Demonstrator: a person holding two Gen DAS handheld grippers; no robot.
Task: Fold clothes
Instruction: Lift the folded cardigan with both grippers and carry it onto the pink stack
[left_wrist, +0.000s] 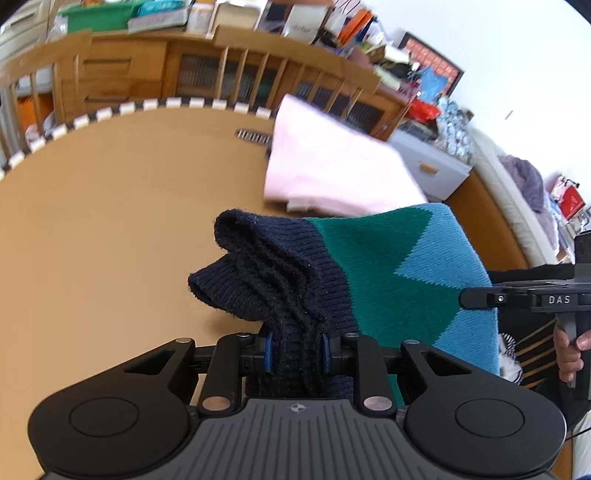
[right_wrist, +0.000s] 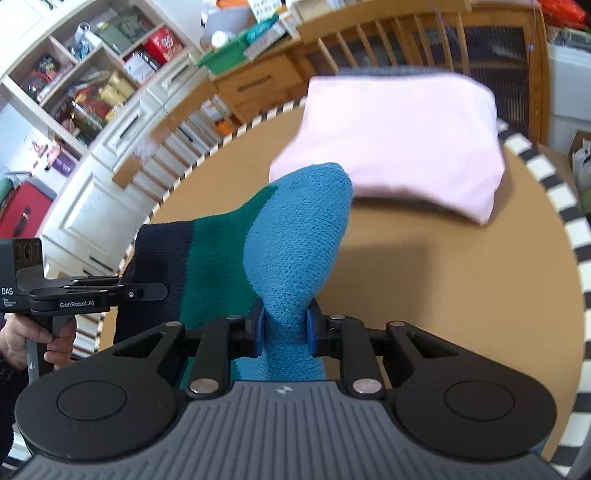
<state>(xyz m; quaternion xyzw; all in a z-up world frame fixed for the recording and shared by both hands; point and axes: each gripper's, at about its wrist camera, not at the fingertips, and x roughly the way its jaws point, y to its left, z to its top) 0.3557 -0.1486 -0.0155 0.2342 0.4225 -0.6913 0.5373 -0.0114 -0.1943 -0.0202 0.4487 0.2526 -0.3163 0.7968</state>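
Knit sweater (left_wrist: 388, 266) clamped in both grippers, left (left_wrist: 296, 352) on navy hem, right (right_wrist: 284, 330) on blue part, above table (left_wrist: 110, 221).

Left claw (left_wrist: 297, 352): clamped on the knit sweater's (left_wrist: 388, 266) navy hem
Pink garment (left_wrist: 332, 170): folded on the bench (left_wrist: 110, 203)

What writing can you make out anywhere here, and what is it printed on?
"DAS": on the right claw, seen from the left camera.
"DAS": on the left claw, on its body.
"GenRobot.AI": along that claw's arm.
Small lines under that "DAS": too small to read.
Shelf boxes and wall picture: blurred, unreadable.
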